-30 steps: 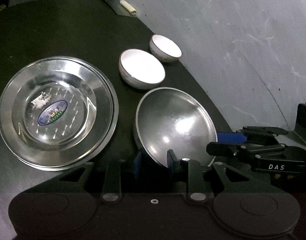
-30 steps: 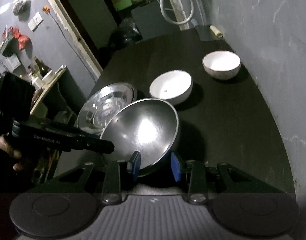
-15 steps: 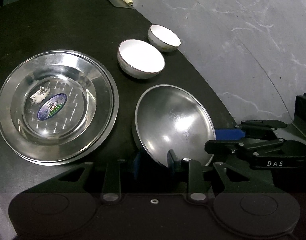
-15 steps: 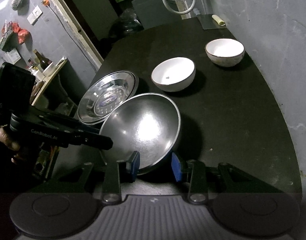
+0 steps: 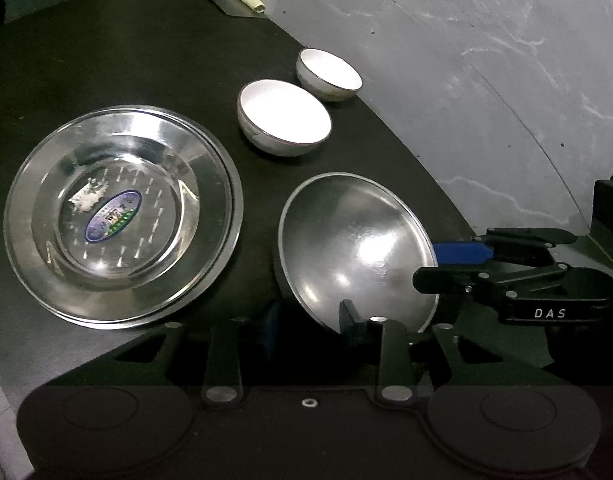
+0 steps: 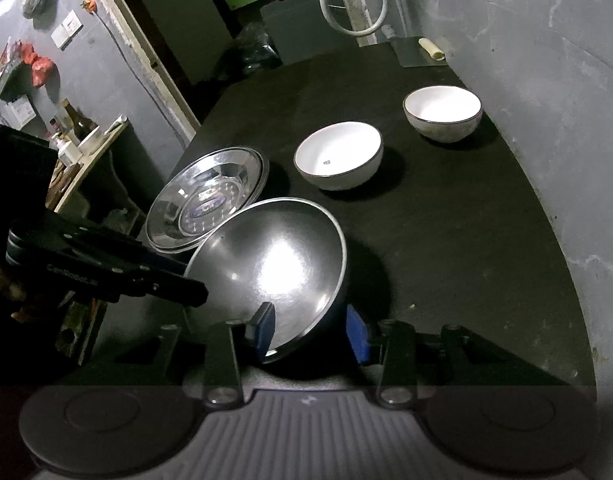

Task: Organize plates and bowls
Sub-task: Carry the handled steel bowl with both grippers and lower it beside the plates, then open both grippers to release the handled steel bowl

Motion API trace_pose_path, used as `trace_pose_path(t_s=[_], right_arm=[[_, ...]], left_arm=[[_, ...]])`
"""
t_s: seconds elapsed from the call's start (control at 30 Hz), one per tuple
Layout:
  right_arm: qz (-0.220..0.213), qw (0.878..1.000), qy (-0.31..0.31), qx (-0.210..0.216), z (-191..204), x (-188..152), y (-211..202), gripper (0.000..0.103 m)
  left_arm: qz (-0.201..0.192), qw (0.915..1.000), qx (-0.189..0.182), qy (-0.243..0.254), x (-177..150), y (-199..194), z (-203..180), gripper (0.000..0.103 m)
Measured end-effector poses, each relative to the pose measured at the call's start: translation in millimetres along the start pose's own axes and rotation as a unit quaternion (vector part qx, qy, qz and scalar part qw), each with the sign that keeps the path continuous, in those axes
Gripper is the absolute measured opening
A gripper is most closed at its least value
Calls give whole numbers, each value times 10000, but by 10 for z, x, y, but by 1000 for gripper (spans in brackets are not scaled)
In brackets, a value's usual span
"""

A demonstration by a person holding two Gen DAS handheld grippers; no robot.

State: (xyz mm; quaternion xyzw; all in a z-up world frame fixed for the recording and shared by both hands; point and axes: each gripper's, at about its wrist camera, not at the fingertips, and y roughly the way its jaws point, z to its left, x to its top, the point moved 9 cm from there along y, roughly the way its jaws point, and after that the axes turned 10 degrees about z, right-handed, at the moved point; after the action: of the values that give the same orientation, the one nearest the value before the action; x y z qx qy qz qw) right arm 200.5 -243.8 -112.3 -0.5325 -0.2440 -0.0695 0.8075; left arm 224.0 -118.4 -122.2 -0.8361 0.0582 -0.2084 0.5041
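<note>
Fingers (image 5: 462,252) by "DAS"-lettered right gripper (image 5: 442,268)

Both wrist views close, downward; share steel bowl (image 5: 358,248).

Both views are dimly lit, with light thrown from above and slightly in front. A strong white glare is seen at the centre of the steel bowl (image 6: 274,264), and scattered highlights are carried by the steel plate (image 5: 122,216). The insides of the white bowls (image 5: 284,116) are nearly blown out. Soft shadows are cast on the black tabletop (image 6: 446,240) to the right of each bowl in the right wrist view. Straight lines are bent by fisheye distortion, and the corners are vignetted black. The lower foreground is underexposed, and fine grain is visible throughout.
</note>
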Motion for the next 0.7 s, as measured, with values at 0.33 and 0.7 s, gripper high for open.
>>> trace_pose_path(t_s=[0.33,0.7], right_arm=[[-352,9994,29,-56,-19,110,-55,61],[-1093,9927,433,-276,-76,446,-192,103]], left_arm=[[10,9998,158,129,-53,-199,37,61],[-881,9955,333,35,338,-670,86,102]])
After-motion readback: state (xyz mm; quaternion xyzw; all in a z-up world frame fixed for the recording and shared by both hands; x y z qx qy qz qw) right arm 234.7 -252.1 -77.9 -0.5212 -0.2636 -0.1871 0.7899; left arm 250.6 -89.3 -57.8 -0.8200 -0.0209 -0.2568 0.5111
